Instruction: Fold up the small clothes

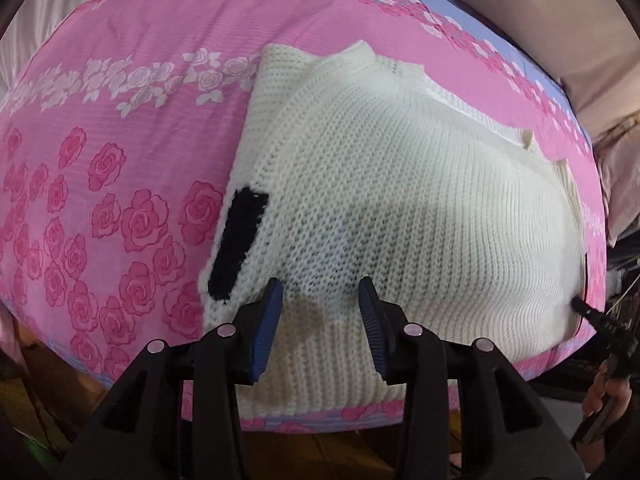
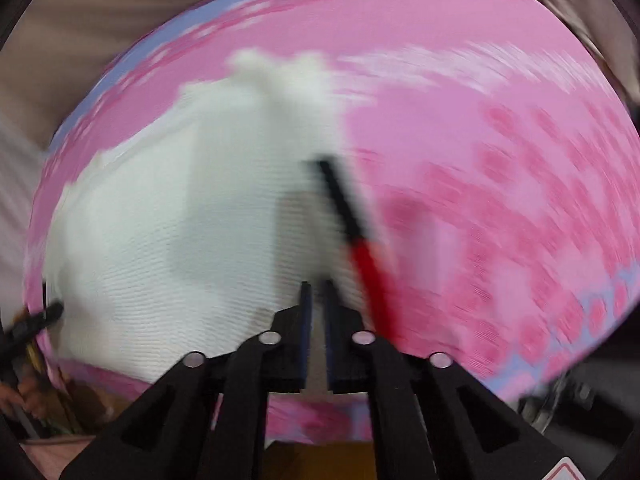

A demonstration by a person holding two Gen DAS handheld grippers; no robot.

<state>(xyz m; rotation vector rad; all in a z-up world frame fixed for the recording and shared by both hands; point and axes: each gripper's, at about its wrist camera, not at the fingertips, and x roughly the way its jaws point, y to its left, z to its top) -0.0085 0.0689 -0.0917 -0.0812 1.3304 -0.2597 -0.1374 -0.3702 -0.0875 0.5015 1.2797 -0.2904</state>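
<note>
Here: white sweater (image 1: 400, 200) lying part-folded on pink sheet (image 1: 120, 120), left gripper (image 1: 320, 304) parted above near hem, gripping nothing, right gripper (image 2: 317, 292) closed empty over right edge, probably poised for next fold.

A pink cloth (image 1: 132, 92) printed with roses covered the table, with a band of white roses (image 1: 160, 80) across its far part, darker pink roses (image 1: 100, 232) nearer the left, and a pale blue border (image 1: 460, 4) along its edges. Directly on the cloth lay a cream knitted sweater (image 1: 420, 208), spread flat and partly folded over itself, with a black knitted patch (image 1: 240, 240) on the layer showing at its left edge. The right wrist view was blurred; the sweater (image 2: 160, 220) there lay left of centre, with a black and red stripe (image 2: 352, 232) along its right edge.
</note>
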